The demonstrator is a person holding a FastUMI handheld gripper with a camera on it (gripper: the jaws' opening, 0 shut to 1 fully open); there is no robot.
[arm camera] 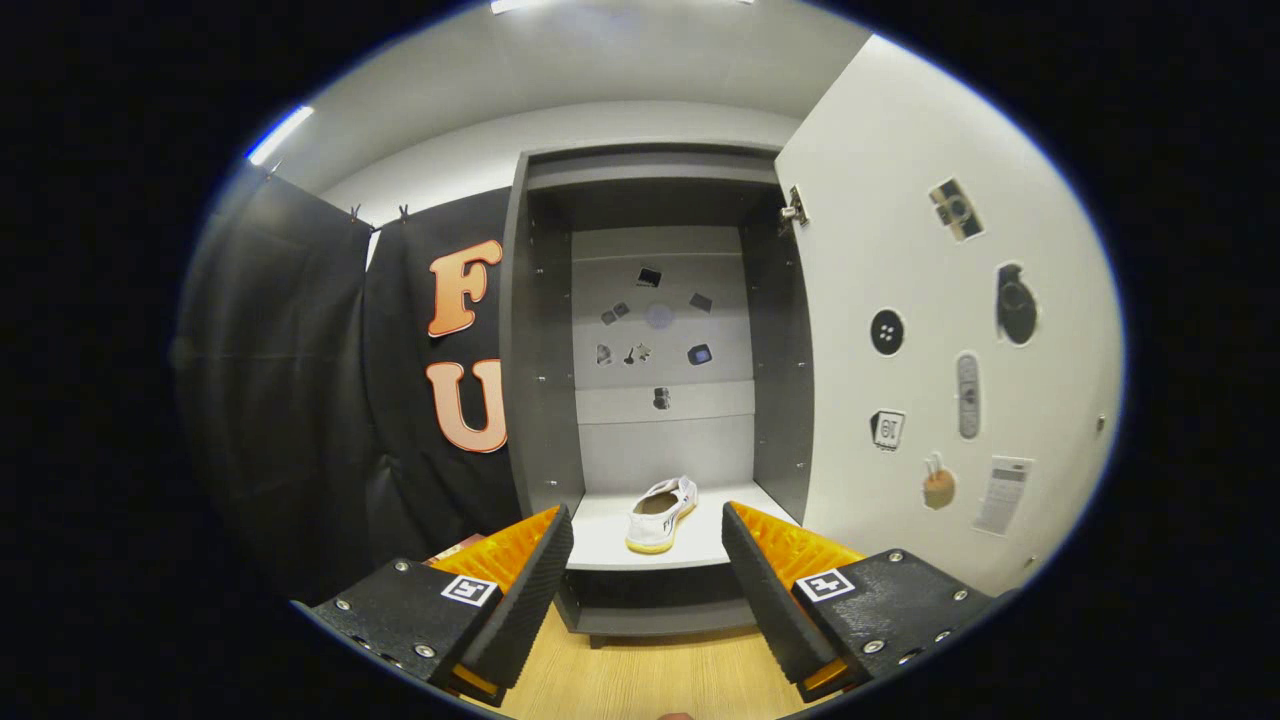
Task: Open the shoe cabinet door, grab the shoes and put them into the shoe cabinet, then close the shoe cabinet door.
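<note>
The shoe cabinet (540,330) stands open straight ahead, its door (900,250) swung wide to the right and covered with small stickers (887,331). More stickers dot the cabinet's pale back panel (660,440), too small to make out. One white shoe (660,513) with a yellowish sole lies on the bottom shelf (600,540), toe pointing outward, a little right of the shelf's middle. The gripper (648,565) hangs in front of the cabinet with its fingers spread wide and nothing between them; the shoe sits beyond them, framed in the gap. Nothing blocks the way to the shelf, and there is free room on either side of the shoe. Wooden floor (650,680) runs under the fingers. A black cloth wall (300,400) closes off the left side, touching the cabinet's side panel. Something reddish (455,548) pokes out behind the left finger, mostly hidden.
</note>
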